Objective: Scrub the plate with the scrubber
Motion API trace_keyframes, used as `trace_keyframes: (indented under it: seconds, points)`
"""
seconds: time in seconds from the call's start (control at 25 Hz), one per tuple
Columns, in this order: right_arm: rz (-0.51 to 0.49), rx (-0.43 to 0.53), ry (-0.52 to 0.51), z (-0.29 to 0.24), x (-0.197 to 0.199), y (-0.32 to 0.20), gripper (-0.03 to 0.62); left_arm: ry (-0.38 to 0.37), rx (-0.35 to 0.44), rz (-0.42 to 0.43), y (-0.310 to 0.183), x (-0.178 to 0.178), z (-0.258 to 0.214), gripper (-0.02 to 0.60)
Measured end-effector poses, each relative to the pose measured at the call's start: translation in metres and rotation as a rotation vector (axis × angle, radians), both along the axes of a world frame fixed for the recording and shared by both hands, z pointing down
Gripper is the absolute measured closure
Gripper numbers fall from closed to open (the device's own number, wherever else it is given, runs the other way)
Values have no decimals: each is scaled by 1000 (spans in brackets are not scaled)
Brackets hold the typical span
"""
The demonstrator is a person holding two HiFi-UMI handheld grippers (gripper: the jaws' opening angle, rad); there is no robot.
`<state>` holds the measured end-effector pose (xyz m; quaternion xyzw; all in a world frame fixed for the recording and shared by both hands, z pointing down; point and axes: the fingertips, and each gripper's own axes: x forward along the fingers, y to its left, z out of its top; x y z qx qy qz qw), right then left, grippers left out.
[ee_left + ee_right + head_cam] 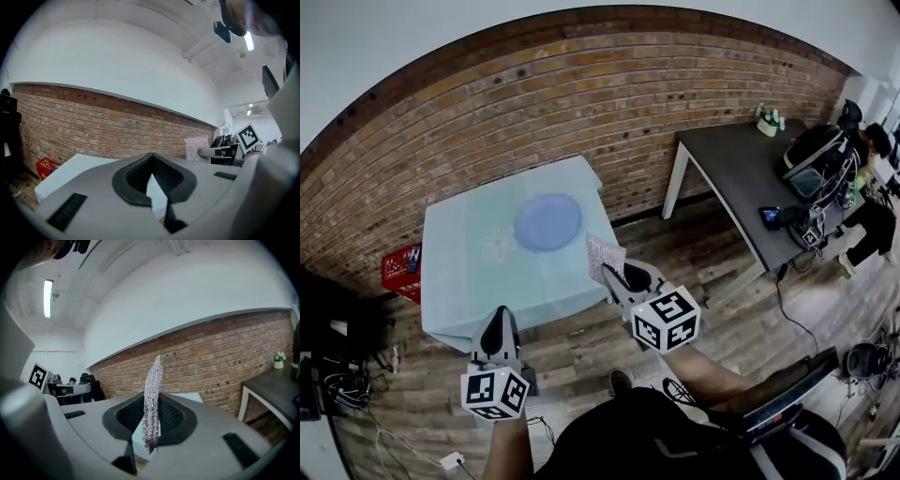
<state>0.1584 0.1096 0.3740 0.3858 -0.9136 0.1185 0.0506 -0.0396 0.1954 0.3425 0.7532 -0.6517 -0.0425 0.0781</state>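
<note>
Plate (547, 222), blue and round, lies flat on the table (459, 281) under its pale cloth, nearer the far right corner than the near edge; nothing shows on it, neither food nor water, and no tool touches it.

Scrubber (605, 256), a thin glittering silver sheet, is pinched by its lower edge in the right gripper (622, 277); it stands upright above the jaws, over the table's near right corner and well short of the plate. Held by one edge like this, most of the sheet is free to be laid flat against the plate, which is probably the reason for the grip; in the right gripper view the sheet (152, 404) shows edge-on between the closed pads.

Left gripper (499, 330) hangs off the near edge of the table, over the wooden floor; its jaws are drawn together with nothing between them, so it looks idle for now, perhaps kept back to steady the plate later. Scrubbing has not begun; the next move, I judge, is to carry the sheet forward and down onto the plate.

Red crate (398, 270) sits on the floor beside the table's left edge, against the brick wall (581, 103); something dark lies in it, too small to name.
</note>
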Motion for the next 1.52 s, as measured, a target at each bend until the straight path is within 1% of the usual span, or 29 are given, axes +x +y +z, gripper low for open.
trace_keyframes:
  seconds: [0.16,0.28,0.48,0.72,1.08,1.32,1.52]
  points:
    - [-17,-12,-1,7,-2,-35,520,-11,-9,0,-31,7,4,572]
    - [-28,-26,4,15,-9,-56,520,-3,-23,2,-49,7,10,572]
    - [-13,-46,0,26,-22,-89,520,-9,-39,36,-81,-1,20,572]
    - [29,-53,27,39,-45,-134,519,-11,-45,78,-126,-28,33,572]
    - [100,-102,60,63,-84,-201,520,-11,-106,148,-197,-66,60,572]
    - [139,-124,98,79,-110,-237,520,14,-139,169,-235,-98,80,572]
    - [173,-142,140,96,-127,-264,520,27,-170,205,-261,-114,97,572]
